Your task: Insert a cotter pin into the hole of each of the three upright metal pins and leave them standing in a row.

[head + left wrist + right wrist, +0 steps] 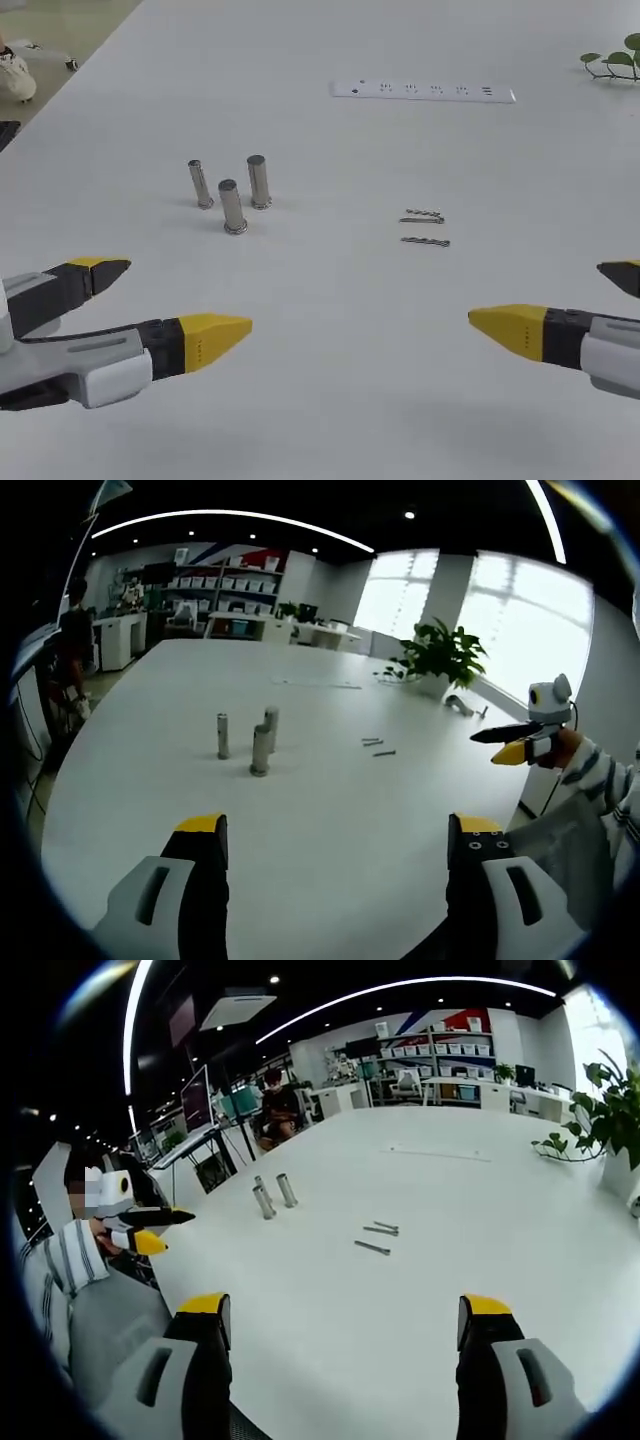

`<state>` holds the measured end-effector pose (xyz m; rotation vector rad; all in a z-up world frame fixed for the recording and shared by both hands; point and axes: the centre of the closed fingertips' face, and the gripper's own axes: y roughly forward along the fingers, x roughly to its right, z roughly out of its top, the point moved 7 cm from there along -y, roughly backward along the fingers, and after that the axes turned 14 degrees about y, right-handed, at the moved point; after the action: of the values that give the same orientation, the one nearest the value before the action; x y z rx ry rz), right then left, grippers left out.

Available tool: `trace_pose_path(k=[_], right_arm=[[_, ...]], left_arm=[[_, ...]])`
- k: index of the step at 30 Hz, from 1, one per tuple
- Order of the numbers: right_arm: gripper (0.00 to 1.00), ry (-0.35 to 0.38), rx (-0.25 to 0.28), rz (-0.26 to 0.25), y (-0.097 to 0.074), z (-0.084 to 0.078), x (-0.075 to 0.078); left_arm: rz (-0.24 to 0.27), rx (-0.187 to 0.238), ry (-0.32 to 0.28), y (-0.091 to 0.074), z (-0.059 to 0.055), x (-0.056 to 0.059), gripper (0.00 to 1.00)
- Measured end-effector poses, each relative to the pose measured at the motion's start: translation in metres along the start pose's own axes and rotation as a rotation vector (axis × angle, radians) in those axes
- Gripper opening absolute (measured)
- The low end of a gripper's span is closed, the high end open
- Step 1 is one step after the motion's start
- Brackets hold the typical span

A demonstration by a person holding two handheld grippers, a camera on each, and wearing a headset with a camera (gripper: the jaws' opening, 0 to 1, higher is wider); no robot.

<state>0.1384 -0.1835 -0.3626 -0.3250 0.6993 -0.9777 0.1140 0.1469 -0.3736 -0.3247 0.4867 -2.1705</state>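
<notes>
Both empty, jaws spread wide: left gripper lower left, right gripper lower right. Three metal pins stand upright in a tight triangle, upper left of centre. Cotter pins lie loose on the table right of centre, well apart from them.

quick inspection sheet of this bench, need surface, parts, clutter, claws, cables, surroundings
Surface: white table, no spills seen.
Job's things: three metal pins upright in a loose cluster, not a row; cotter pins lying loose to their right, none inserted.
Clutter: power strip farther back; plant sprig at the far right.
Claws: left claw and right claw both open, holding nothing.
Cables: nothing seen.
Surroundings: shelving, windows, potted plant.
</notes>
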Motion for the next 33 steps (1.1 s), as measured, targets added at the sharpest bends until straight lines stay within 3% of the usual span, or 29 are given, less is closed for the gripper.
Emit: trace_pose_path(k=[3,9,22,33], right_arm=[[0.93,-0.003,0.004,0.002,-0.001,0.002,0.000],[0.93,-0.004,0.006,-0.003,-0.001,0.003,0.002],[0.92,-0.007,-0.020,0.004,0.003,0.001,0.001],[0.92,-0.046,-0.046,0.003,0.003,0.001,0.002]], left_arm=[[-0.017,-0.020,0.014,0.003,0.000,0.002,0.89],[-0.020,-0.020,0.024,0.007,0.003,0.001,0.88],[-0.029,-0.027,0.058,0.026,0.015,-0.009,0.84],[-0.005,-0.022,0.096,0.042,0.021,-0.027,0.77]])
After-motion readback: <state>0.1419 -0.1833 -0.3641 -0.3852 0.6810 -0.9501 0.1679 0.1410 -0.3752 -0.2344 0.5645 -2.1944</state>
